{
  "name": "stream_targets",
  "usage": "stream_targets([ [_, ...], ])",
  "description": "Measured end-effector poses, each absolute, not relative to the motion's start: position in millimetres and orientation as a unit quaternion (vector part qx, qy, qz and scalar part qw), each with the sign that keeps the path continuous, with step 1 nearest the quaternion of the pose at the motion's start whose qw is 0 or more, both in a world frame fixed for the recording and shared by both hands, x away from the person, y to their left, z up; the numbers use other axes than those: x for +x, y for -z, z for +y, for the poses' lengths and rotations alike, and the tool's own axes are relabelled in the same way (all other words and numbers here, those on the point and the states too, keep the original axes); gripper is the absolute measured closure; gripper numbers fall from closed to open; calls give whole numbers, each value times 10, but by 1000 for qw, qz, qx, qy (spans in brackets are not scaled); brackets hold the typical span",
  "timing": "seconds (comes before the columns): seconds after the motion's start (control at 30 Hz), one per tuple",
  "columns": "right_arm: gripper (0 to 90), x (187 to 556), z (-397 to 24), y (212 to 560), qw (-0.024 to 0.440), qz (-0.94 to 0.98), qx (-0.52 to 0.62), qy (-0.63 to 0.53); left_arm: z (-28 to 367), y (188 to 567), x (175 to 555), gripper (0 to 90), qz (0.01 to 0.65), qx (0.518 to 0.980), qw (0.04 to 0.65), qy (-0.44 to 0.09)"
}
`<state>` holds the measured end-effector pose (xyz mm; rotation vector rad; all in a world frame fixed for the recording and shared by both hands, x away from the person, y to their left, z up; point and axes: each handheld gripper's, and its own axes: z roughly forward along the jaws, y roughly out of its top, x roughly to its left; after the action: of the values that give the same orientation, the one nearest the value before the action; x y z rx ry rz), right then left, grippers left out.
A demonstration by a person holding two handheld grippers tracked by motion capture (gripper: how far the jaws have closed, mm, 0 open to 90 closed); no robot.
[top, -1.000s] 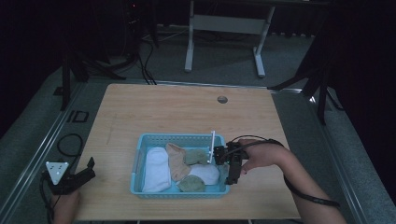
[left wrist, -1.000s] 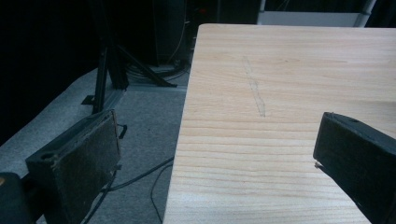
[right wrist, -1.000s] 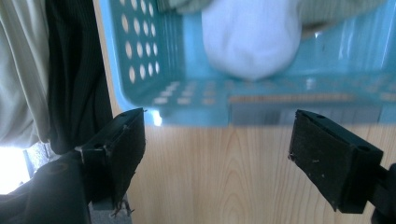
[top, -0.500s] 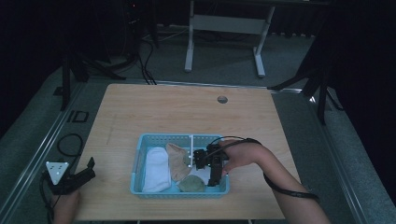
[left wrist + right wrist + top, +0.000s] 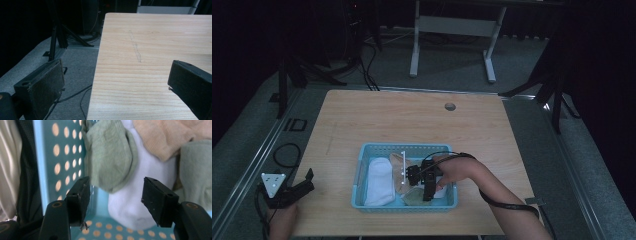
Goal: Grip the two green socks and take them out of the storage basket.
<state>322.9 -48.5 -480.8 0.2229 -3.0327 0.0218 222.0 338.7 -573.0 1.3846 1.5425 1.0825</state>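
In the high view a light blue perforated plastic basket (image 5: 362, 172) sits on the pale wooden table (image 5: 412, 120) toward its near edge, and the right gripper (image 5: 428, 192) reaches down into the basket's right half, at about four o'clock from the basket's middle. In the right gripper view its two black jaws stand partly apart, having just been closing, with nothing pressed between the pads. The white sock (image 5: 130, 205) lies between and just beyond them, its rounded end at about six o'clock of the gap. A pale green sock (image 5: 110, 157) overlaps the white one and hangs at about eleven to twelve o'clock from the jaws, its lower edge reaching down close to the left jaw's tip; whether it touches that jaw cannot be told. At one o'clock lies a peach knitted sock (image 5: 165, 137), and at three o'clock, beyond the right jaw, a second pale green sock (image 5: 197, 170). The basket's dotted blue wall rises at nine to ten o'clock. From above, a folded white cloth (image 5: 379, 182) fills the basket's left part, at nine o'clock from the right gripper. The left gripper (image 5: 297, 190) rests off the table's near left corner, well apart from the basket, at about eight o'clock of the table; its jaws stand wide apart and hold nothing, with bare table edge between them.
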Motion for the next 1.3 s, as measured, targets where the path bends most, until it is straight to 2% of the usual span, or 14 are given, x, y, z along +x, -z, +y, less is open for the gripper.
stream_targets([
  [0.3,496,3244,-405,4959,45,-997,69,-15,3387,5730,2221,7,607,546,390,-425],
  [0.33,570,3237,-393,4974,47,-996,73,-18,3388,5729,2221,7,607,546,390,-425],
  [0.37,570,3237,-393,4974,47,-996,73,-18,3388,5729,2221,7,607,546,390,-425],
  [0.4,677,3221,-381,4972,46,-996,80,-18,3387,5730,2222,7,607,546,390,-426],
  [0.43,677,3221,-381,4972,46,-996,80,-18,3387,5730,2222,7,607,546,390,-426],
  [0.53,781,3208,-373,4925,43,-995,85,-18,3387,5730,2221,7,607,546,390,-426],
  [0.77,797,3176,-371,4754,43,-995,94,-6,3387,5730,2224,7,607,546,390,-425],
  [1.3,796,3236,-549,4193,1,-998,64,10,3387,5730,2224,7,608,546,389,-426],
])
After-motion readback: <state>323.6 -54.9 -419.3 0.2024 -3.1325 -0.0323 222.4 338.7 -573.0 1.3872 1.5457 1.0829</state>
